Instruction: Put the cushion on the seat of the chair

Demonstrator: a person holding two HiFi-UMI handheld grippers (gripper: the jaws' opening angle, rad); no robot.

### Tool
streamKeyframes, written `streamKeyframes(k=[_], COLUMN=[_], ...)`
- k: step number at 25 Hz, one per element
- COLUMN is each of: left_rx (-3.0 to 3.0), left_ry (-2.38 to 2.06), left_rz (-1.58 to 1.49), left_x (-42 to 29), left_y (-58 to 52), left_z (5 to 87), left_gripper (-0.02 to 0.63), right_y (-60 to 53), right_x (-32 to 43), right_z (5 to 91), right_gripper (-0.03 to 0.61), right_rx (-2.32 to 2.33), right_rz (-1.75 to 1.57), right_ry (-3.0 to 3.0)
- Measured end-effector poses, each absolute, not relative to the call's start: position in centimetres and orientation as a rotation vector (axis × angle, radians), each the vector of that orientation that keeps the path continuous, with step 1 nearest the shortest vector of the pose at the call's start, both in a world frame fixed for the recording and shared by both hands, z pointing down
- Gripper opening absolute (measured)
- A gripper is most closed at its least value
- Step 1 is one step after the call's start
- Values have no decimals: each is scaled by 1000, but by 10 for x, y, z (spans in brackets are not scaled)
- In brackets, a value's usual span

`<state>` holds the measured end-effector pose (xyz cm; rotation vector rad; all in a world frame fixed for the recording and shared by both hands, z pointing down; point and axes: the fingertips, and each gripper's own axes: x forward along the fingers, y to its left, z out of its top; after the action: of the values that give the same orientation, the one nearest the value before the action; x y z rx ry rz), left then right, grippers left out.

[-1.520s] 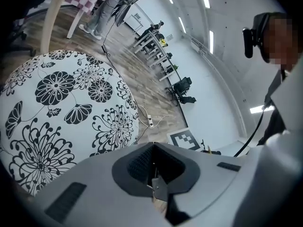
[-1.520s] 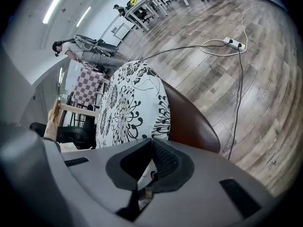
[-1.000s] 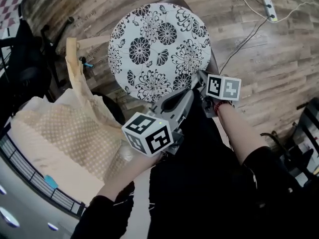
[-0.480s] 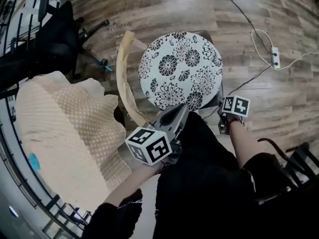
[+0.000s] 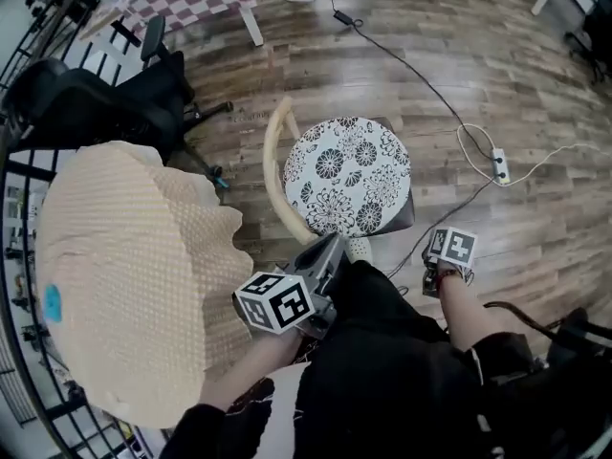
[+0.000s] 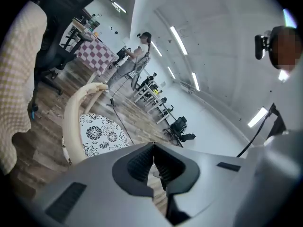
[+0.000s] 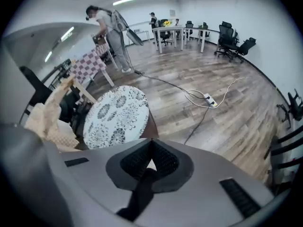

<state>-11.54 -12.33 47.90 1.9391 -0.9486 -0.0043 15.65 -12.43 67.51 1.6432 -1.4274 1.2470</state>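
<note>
Black-and-white floral cushion (image 5: 349,175) lies flat on the chair (image 5: 275,175) seat, just beside the curved backrest. Over the last second I've backed both tools clear of it. The left gripper (image 6: 152,148) and right gripper (image 7: 150,150) are pinched closed with nothing held. Placement looks done. It's round, so no real long axis; pattern faces up. Centring is probably fine, but the seat is mostly hidden.
</note>
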Motion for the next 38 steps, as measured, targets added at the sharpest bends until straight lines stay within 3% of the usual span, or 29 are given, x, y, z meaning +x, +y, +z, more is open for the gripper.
streamKeyframes(k=[9, 13, 19, 28, 38], left_rx=[1986, 2048, 2105, 2088, 2005], left_ry=[-1059, -1059, -1049, -1160, -1259], left_rz=[-152, -229, -272, -336, -425], left_x=[-178, -178, -165, -144, -52], left_y=[-16, 1, 32, 54, 105], left_z=[417, 382, 359, 346, 339], left_gripper=[15, 15, 15, 15, 15], right_y=[-67, -61, -37, -12, 34], right_x=[94, 75, 60, 87, 164], right_z=[520, 424, 337, 295, 294], right_gripper=[17, 17, 17, 17, 15], right_rx=[1775, 1803, 1756, 1695, 1452], right_rz=[1205, 1219, 967, 809, 725], right_ry=[-1919, -2251, -2488, -2596, -2616])
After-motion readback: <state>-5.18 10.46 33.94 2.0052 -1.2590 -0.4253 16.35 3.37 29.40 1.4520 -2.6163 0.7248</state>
